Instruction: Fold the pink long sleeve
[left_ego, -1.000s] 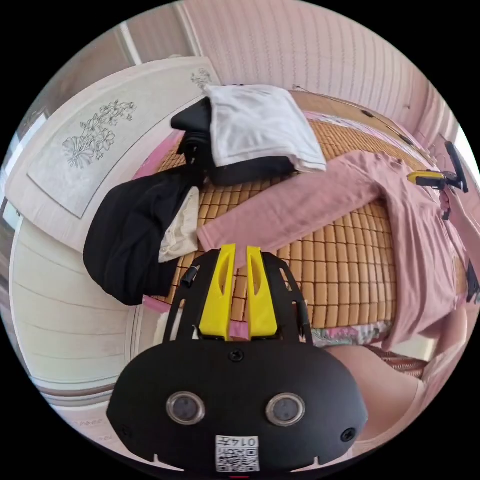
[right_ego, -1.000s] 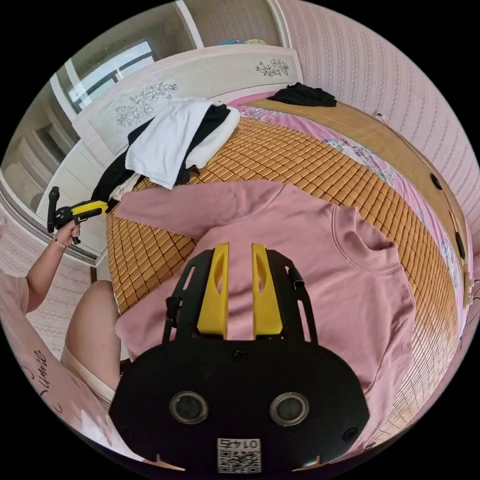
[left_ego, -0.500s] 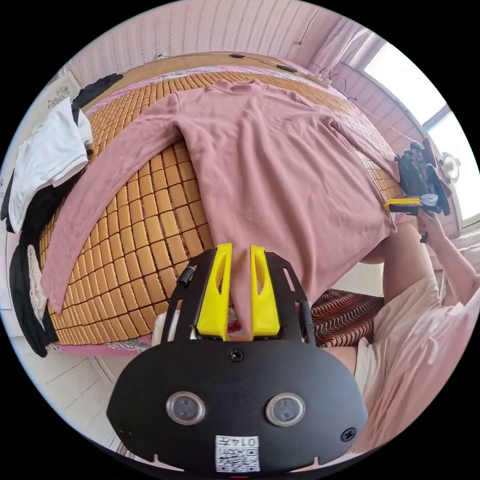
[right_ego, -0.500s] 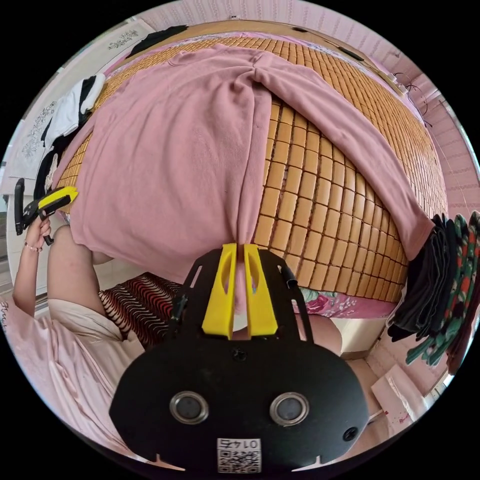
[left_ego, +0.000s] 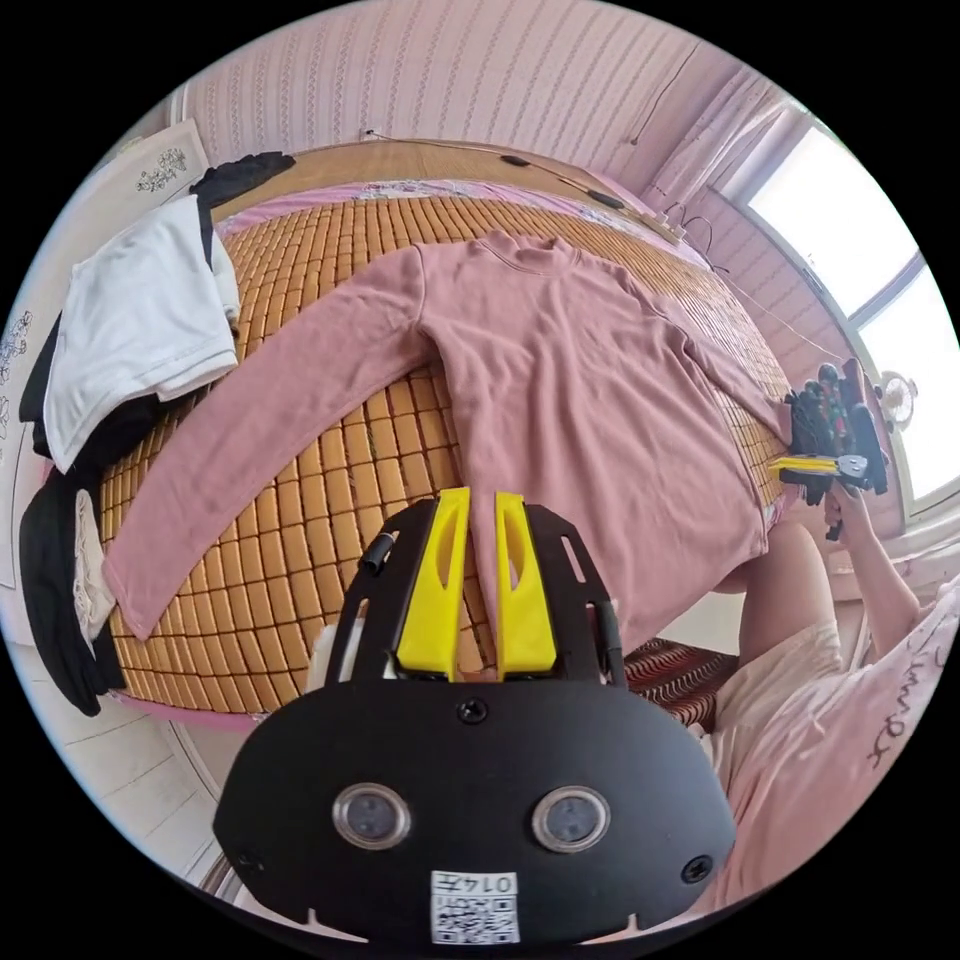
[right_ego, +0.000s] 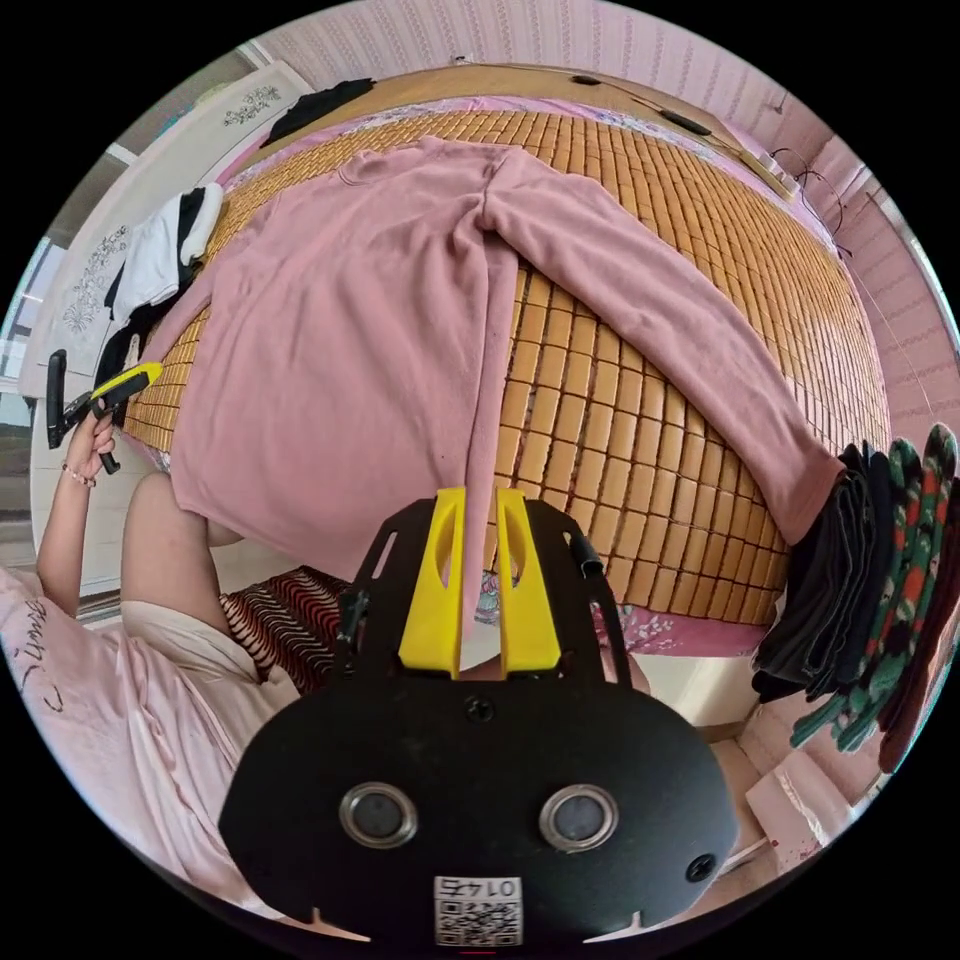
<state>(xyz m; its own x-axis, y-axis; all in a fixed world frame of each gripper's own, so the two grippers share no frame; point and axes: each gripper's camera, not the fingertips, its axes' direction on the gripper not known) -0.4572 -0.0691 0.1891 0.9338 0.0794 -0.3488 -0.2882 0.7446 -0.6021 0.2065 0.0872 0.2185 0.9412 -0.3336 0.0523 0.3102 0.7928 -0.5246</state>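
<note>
The pink long sleeve shirt (left_ego: 570, 380) lies face up on a bamboo mat (left_ego: 330, 500), both sleeves spread out and its hem hanging off the near edge of the bed. My left gripper (left_ego: 480, 495) is shut on one hem corner, with a strip of pink cloth running down between its yellow jaws. At the other corner, my right gripper (right_ego: 478, 492) is shut on the shirt (right_ego: 360, 320) the same way, and the side edge is pulled straight toward it. Each gripper shows in the other's view, held in a hand: left gripper (right_ego: 110, 390), right gripper (left_ego: 815, 465).
A stack of white and black clothes (left_ego: 140, 310) sits by the headboard, with a black garment (left_ego: 60, 580) hanging off that corner. Dark patterned clothes (right_ego: 880, 580) hang at the other end of the mat (right_ego: 600, 450). The person stands at the bed edge above a striped cloth (right_ego: 280, 620).
A second ago the left gripper was near a cuff and the right hung open over the shirt's body. Both now grip the hem corners. The views have drawn back slightly since half a second ago.
</note>
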